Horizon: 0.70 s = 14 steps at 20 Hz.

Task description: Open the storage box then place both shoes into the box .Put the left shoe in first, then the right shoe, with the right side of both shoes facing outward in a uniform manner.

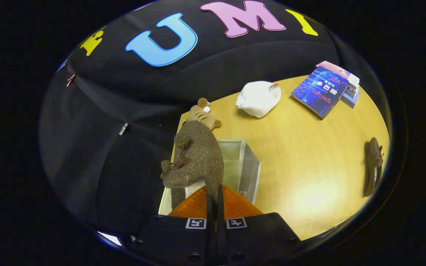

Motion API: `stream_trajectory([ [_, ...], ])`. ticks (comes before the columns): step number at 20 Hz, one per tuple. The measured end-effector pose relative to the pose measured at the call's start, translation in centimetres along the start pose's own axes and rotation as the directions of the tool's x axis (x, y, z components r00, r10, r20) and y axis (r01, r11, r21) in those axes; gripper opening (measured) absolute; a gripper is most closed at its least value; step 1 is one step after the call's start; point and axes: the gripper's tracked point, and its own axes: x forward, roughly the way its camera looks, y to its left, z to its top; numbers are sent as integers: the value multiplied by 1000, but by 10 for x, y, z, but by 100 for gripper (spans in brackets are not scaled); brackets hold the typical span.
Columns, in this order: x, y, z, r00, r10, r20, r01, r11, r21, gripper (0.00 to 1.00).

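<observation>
My gripper [215,201] is shut on the heel edge of a brown suede shoe [198,155] with a dark lace bow on its side. The shoe hangs toe-away from the fingers, over the open grey fabric storage box [250,168], whose pale lining shows just beyond and beside the shoe. The box stands at the near left corner of the wooden table [309,155]. A second brown shoe [374,166] lies on its side far to the right, near the table's edge.
A small striped plush toy [203,114] sits just past the box. Farther back rest a white plush [259,98] and a stack of books [325,90]. Left of the box the table ends at the booth's black cloth wall.
</observation>
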Motion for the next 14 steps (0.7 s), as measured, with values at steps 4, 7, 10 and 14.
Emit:
stream_trajectory([
  [4, 36, 19, -27, 998, -30, -49, 32, 998, 49, 5],
  [7, 54, 23, -47, 996, -53, -73, 58, 996, 67, 5],
  [10, 75, 25, -61, 992, -89, -88, 99, 988, 117, 5],
  [14, 93, 18, -73, 986, -130, -108, 148, 972, 183, 5],
])
